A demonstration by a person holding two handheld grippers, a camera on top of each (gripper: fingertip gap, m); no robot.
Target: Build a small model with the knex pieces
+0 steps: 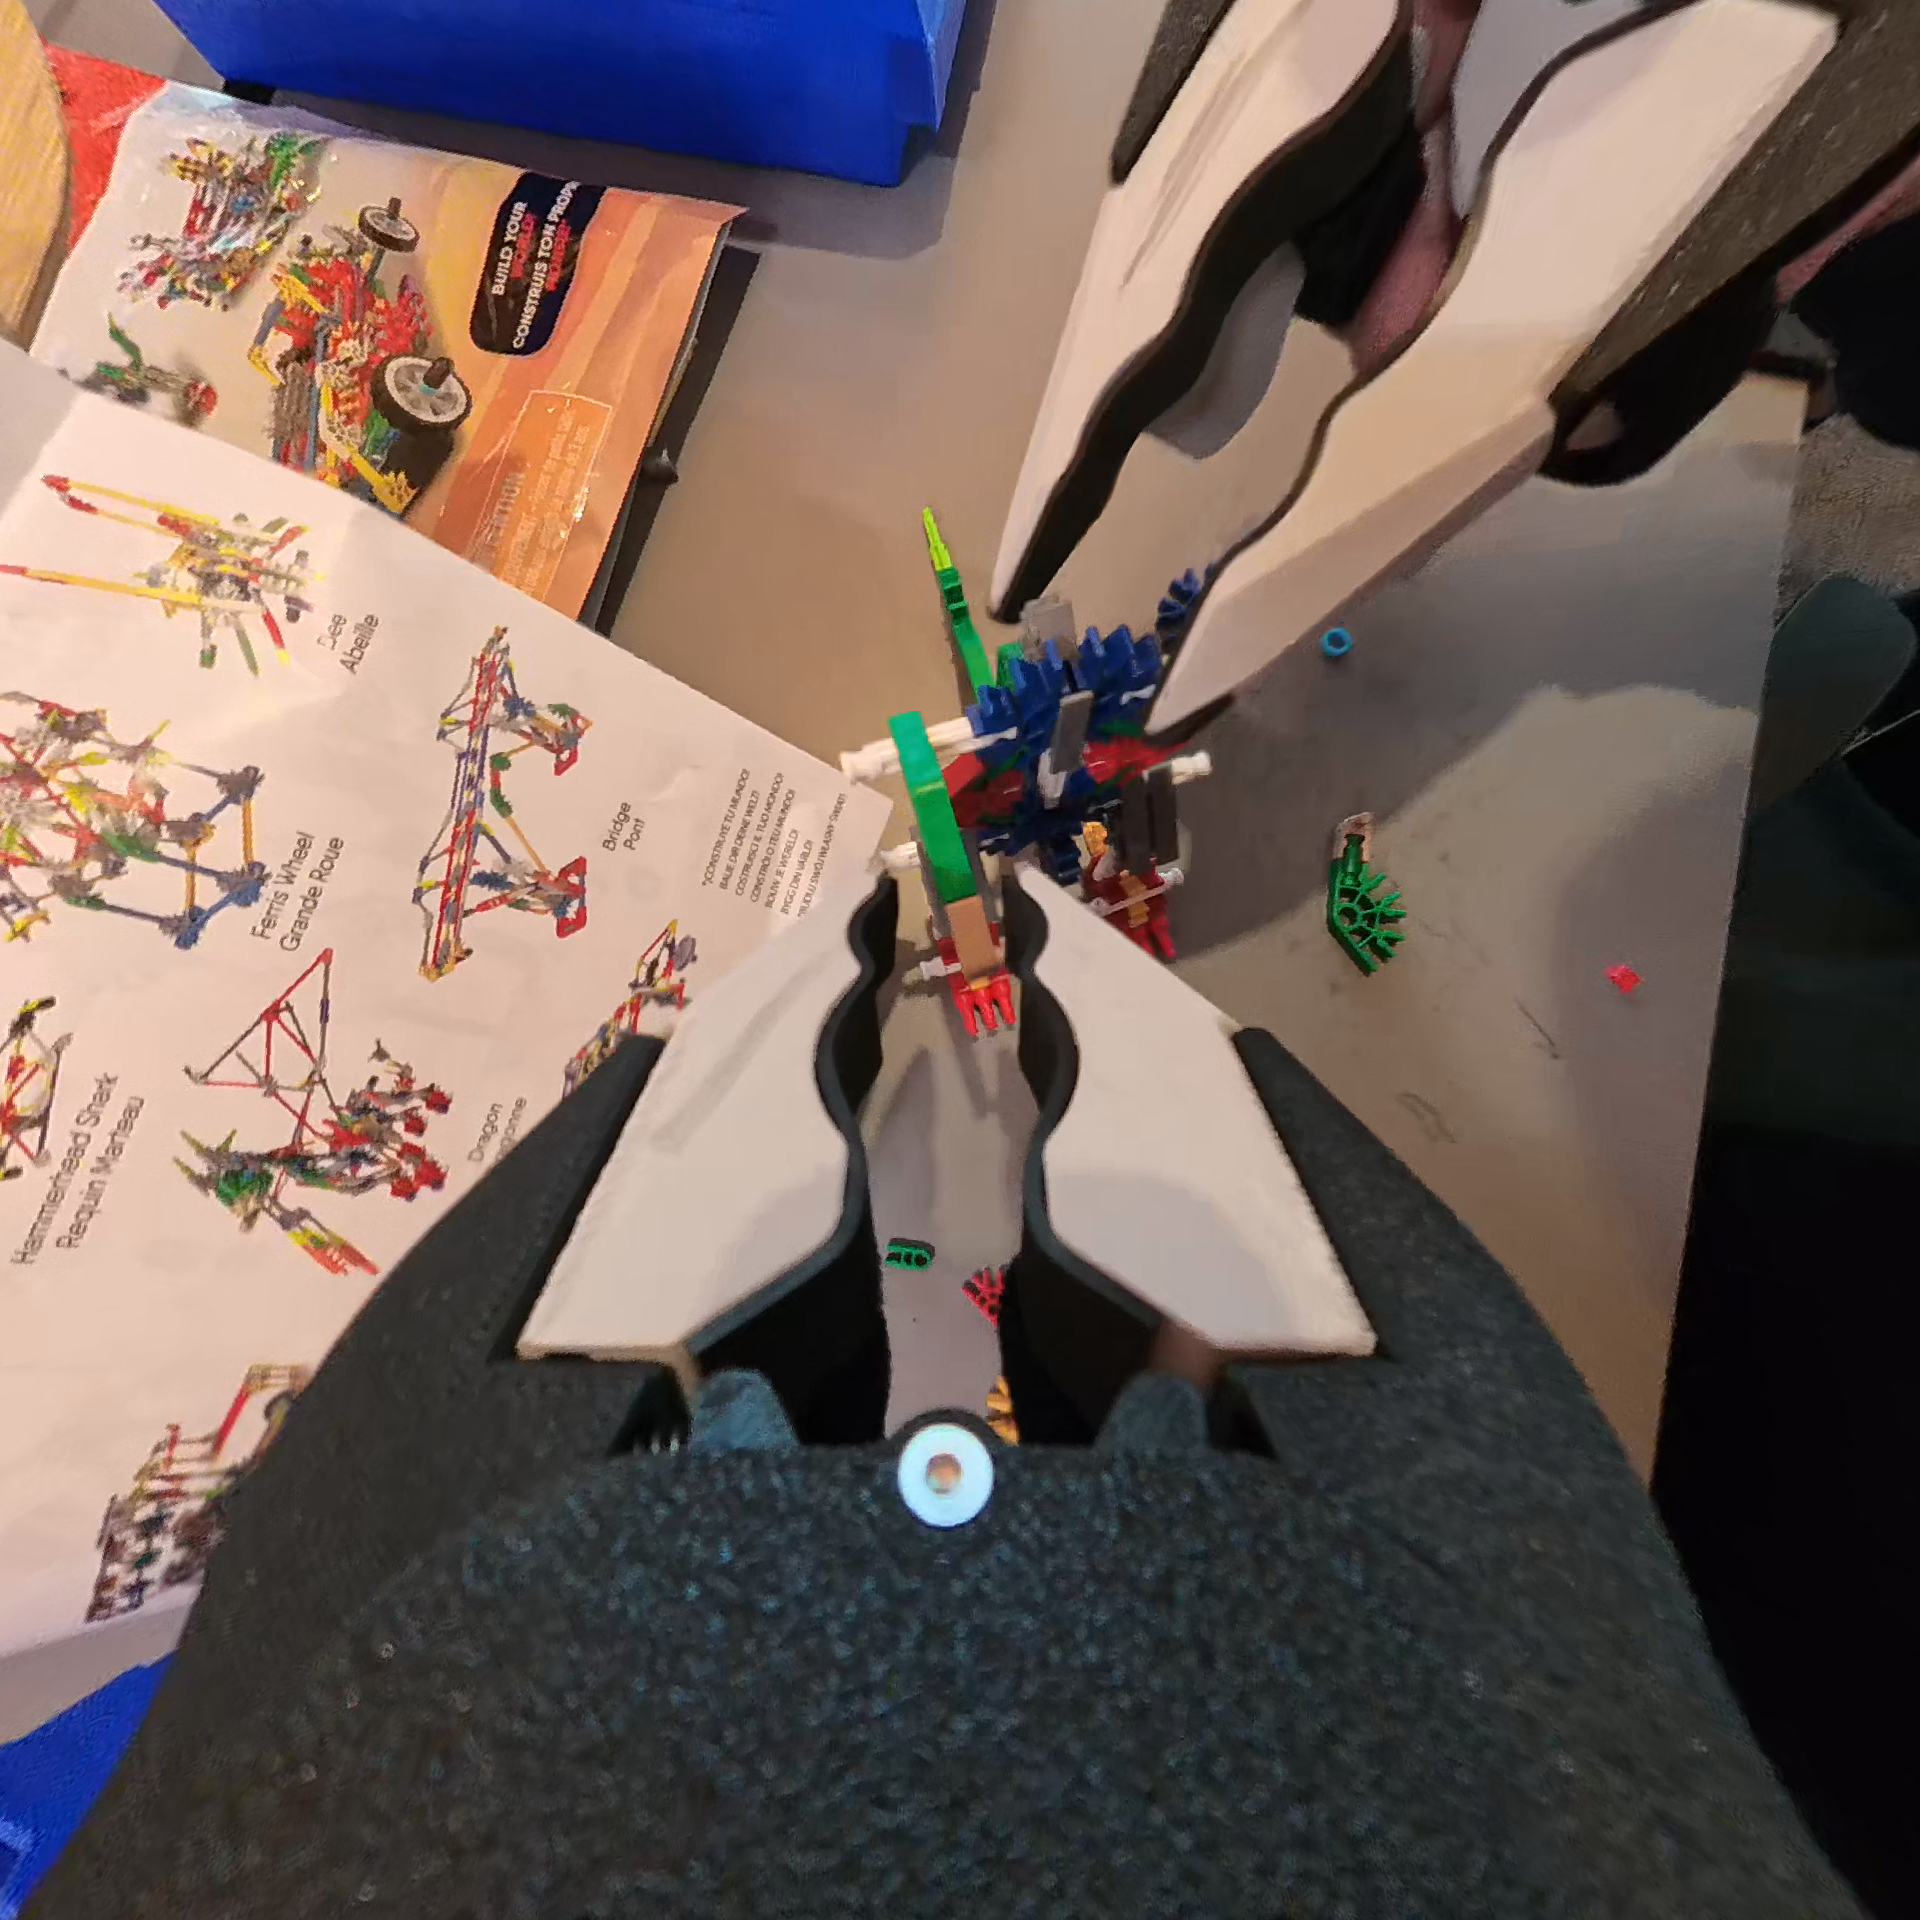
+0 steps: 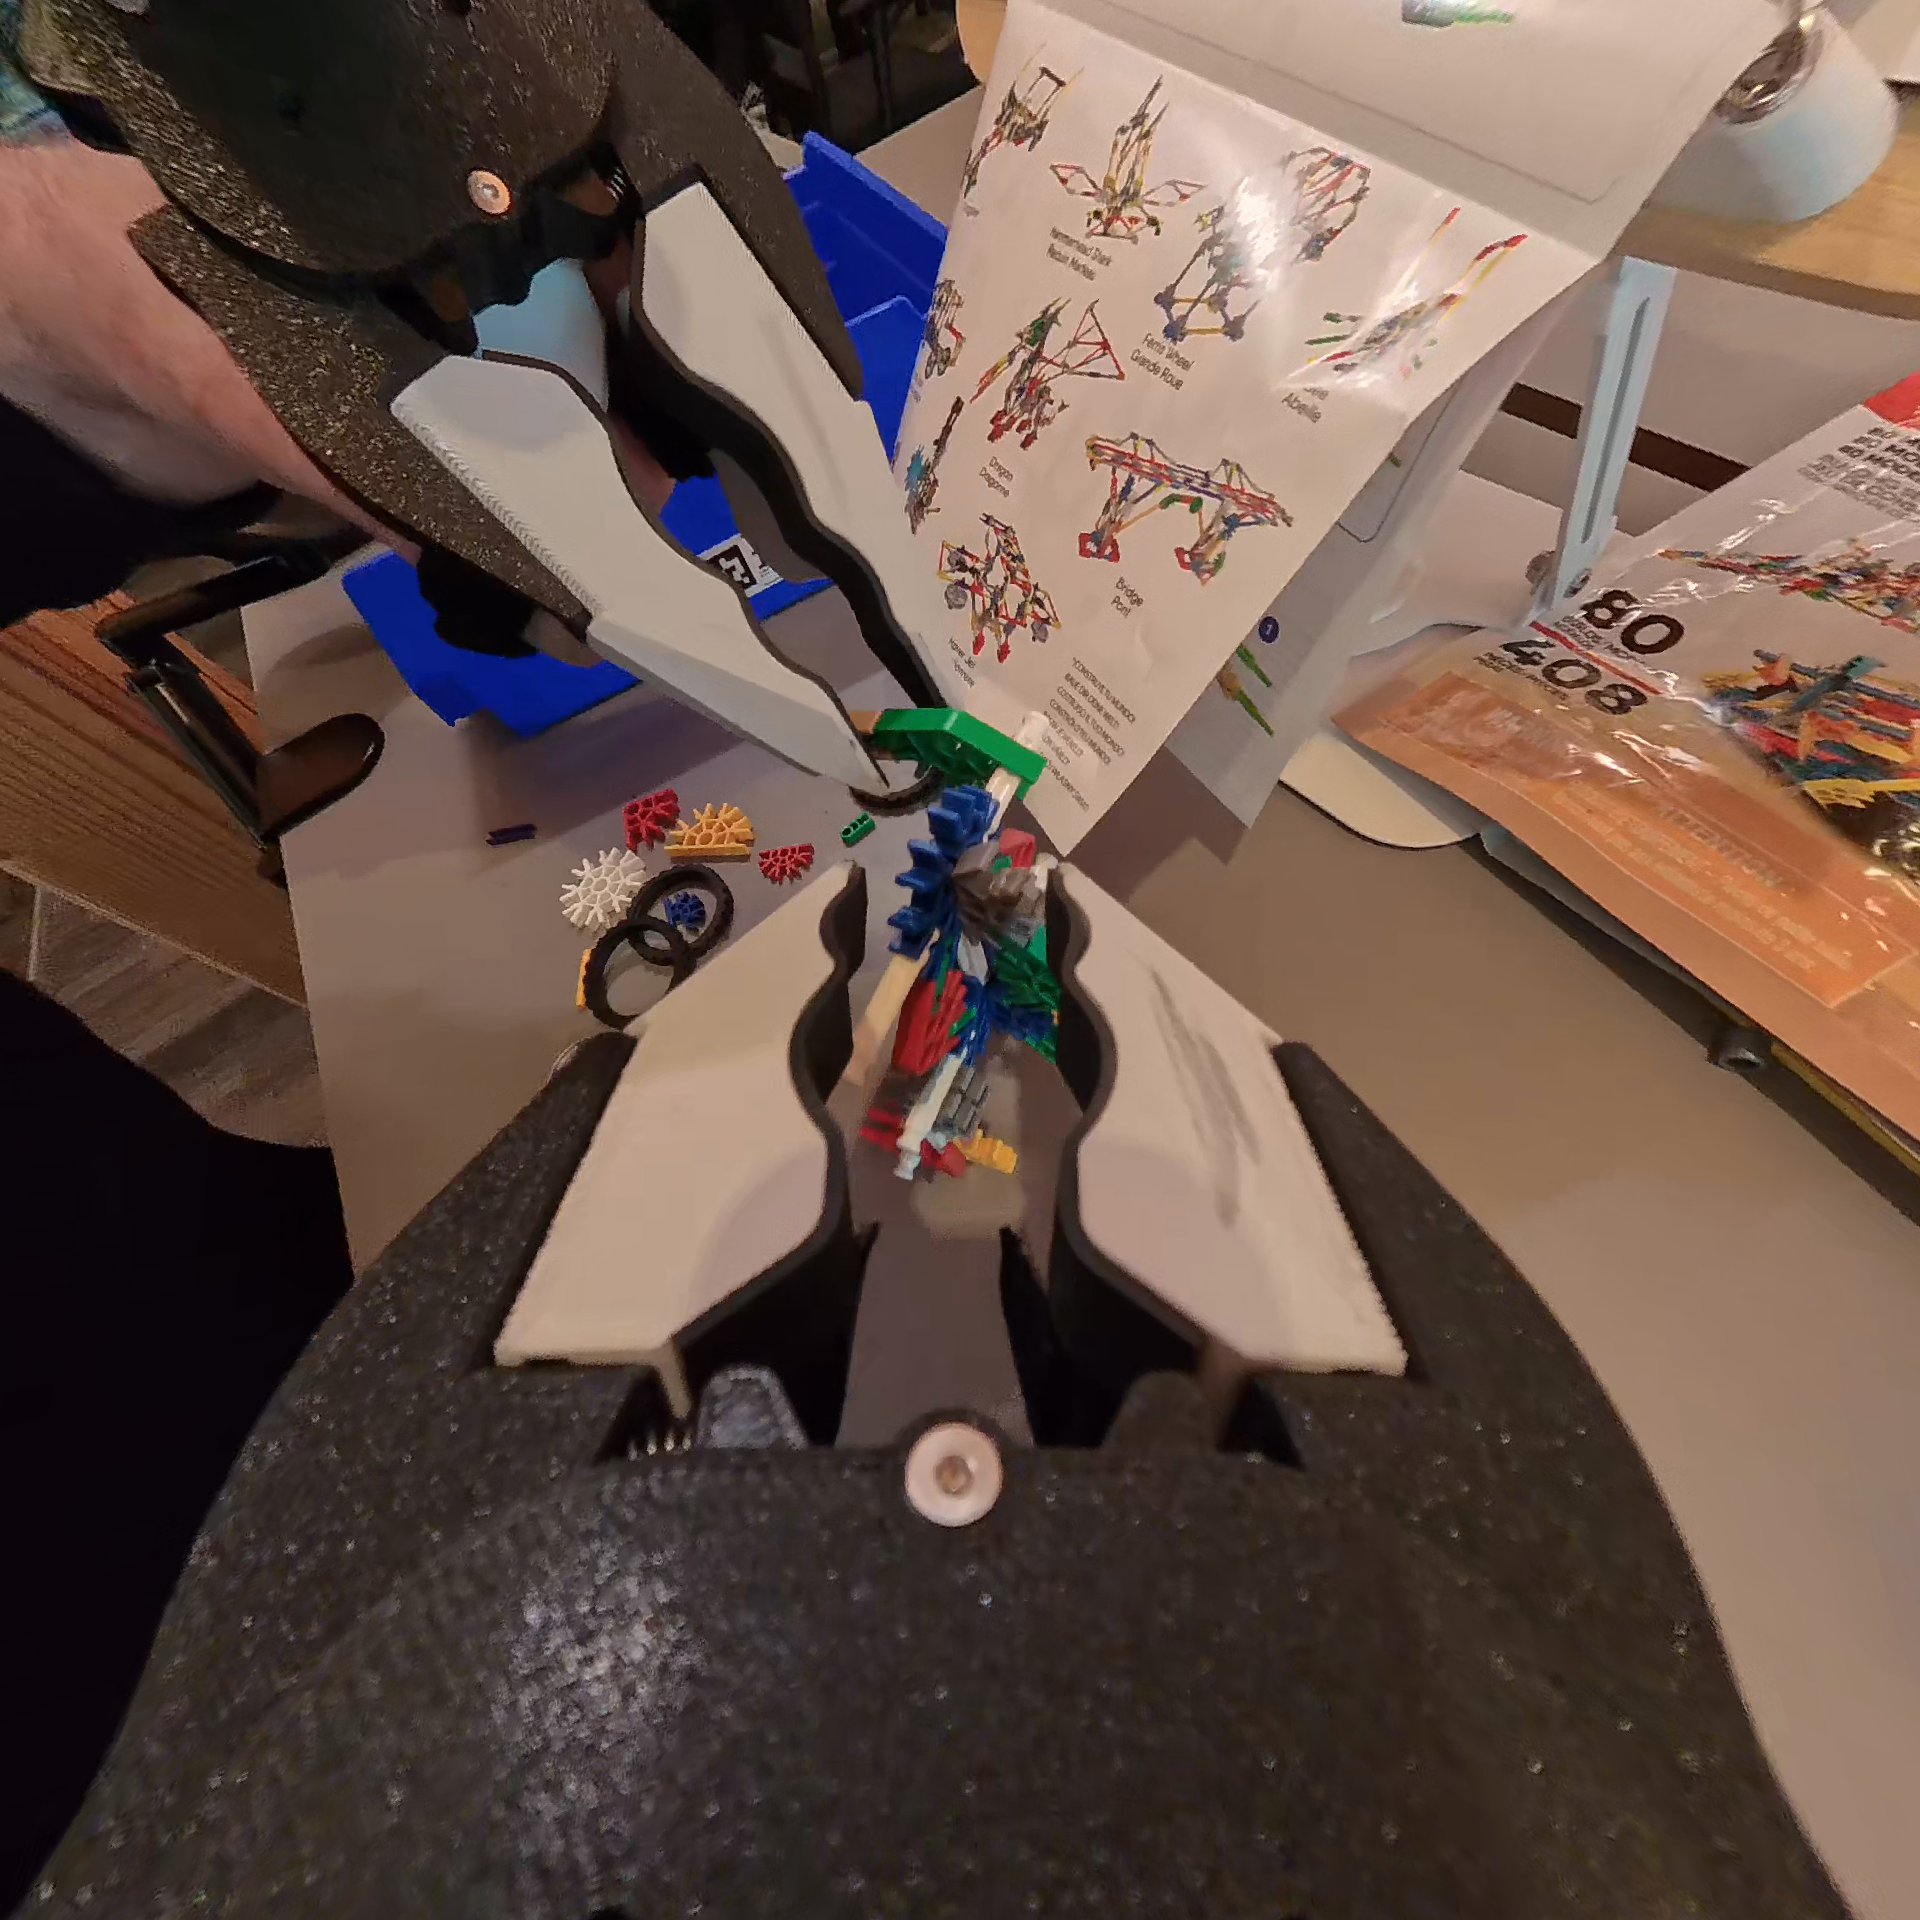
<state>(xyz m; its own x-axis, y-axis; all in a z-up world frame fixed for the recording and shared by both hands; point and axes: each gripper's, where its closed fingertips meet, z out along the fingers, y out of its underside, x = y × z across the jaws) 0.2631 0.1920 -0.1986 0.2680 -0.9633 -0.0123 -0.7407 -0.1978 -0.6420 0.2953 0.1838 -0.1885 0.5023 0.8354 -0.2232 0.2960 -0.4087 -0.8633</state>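
A small construction-toy model (image 1: 1049,769) of blue, red and green connectors with white rods is held above the grey table (image 1: 1507,1039). My left gripper (image 1: 953,894) is shut on its green and tan end piece (image 1: 971,930). My right gripper (image 1: 1086,670) reaches in from the upper right, its tips on either side of the blue connectors. In the right wrist view my right gripper (image 2: 954,883) is shut on the model (image 2: 956,987). The left gripper (image 2: 899,738) comes in from the upper left and grips the green piece (image 2: 961,743).
An instruction sheet (image 1: 312,831) and a bag of parts (image 1: 416,343) lie to the left, with a blue bin (image 1: 623,73) behind. Loose connectors and black tyres (image 2: 665,904) lie on the table. A green connector (image 1: 1361,909) lies near the table's right edge. Some 4 cm of space lies between my two pairs of fingers.
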